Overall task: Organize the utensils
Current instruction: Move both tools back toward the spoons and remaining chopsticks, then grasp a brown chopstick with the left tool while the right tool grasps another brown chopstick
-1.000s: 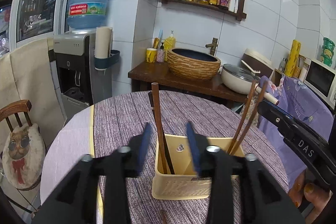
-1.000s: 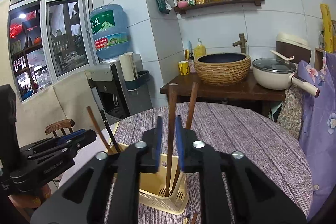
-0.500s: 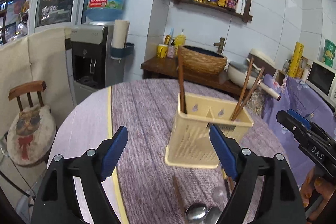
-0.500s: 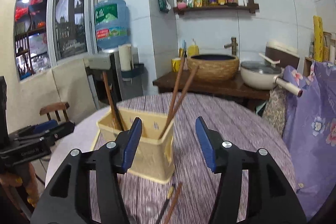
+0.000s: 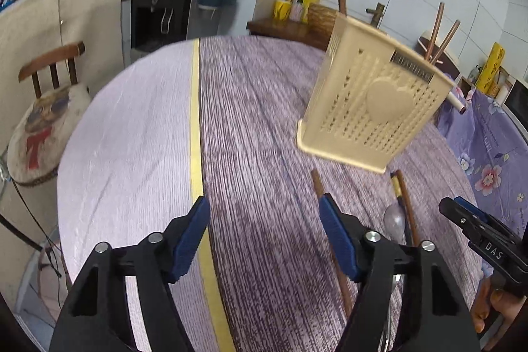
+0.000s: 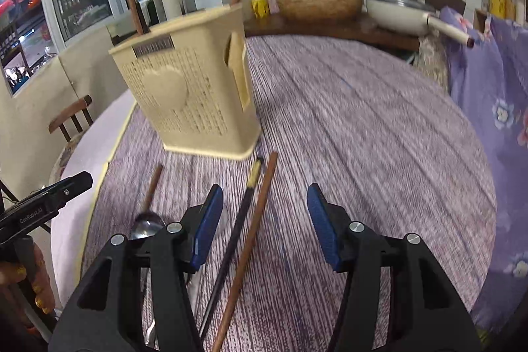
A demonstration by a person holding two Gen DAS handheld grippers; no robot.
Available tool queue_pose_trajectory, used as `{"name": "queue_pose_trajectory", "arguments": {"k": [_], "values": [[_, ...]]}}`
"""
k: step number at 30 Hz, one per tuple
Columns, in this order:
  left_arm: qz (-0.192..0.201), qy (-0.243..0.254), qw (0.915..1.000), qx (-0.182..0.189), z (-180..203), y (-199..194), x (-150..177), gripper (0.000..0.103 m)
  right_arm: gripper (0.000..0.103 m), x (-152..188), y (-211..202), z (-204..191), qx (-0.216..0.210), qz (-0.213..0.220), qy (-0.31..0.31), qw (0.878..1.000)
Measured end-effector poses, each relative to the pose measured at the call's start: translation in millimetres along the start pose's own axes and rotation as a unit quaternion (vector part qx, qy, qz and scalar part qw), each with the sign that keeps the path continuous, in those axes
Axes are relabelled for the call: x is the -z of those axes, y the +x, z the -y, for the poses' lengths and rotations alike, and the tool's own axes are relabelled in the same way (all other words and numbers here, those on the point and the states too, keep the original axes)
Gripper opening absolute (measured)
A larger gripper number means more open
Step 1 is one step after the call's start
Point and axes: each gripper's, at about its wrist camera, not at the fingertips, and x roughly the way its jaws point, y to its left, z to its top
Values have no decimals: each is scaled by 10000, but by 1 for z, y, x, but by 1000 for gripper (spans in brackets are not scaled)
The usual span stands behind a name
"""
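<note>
A cream plastic utensil holder [image 5: 373, 108] stands on the table with brown chopsticks [image 5: 442, 35] upright in it. On the cloth in front of it lie a dark chopstick [image 6: 244, 207], a brown chopstick [image 6: 260, 203], a metal spoon [image 6: 145, 225] and another brown chopstick [image 5: 316, 183]. My right gripper [image 6: 265, 190] hovers low over the dark and brown pair, its jaws closing, pads clear of them. My left gripper [image 5: 264, 202] hangs over bare cloth left of the spoon, jaws closing with nothing between them.
The round table [image 5: 257, 121] has a purple striped cloth with a yellow band. A chair with a cushion [image 5: 49, 108] and a water dispenser [image 5: 158, 9] stand to the left. A woven basket [image 6: 320, 2] and a pan [image 6: 396, 15] sit behind; a floral cloth [image 6: 488, 81] hangs at right.
Both grippers let go of the chopsticks they held over the holder, opened, and sank toward the table in front of it. The loose utensils on the cloth have come into view.
</note>
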Motion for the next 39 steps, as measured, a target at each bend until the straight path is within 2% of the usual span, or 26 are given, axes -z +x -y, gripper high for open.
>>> {"name": "queue_pose_trajectory", "arguments": {"k": [2, 13, 20, 25, 32, 39], "values": [[-103, 20, 9999, 29, 0, 4, 6, 59, 47, 5, 6, 0, 10, -142, 35, 9999], [-252, 232, 9994, 46, 11, 12, 16, 56, 35, 17, 31, -4, 133, -609, -53, 9980], [-346, 352, 9988, 13, 18, 18, 13, 52, 20, 11, 36, 1, 400, -599, -119, 9973], [-416, 569, 9975, 64, 31, 27, 4, 49, 19, 8, 40, 2, 361, -604, -85, 9975], [-840, 956, 9918, 110, 55, 56, -1, 31, 19, 1, 46, 4, 264, -634, 35, 9976], [-813, 1039, 9912, -98, 57, 62, -4, 12, 19, -6, 52, 4, 240, -634, 128, 9976]]}}
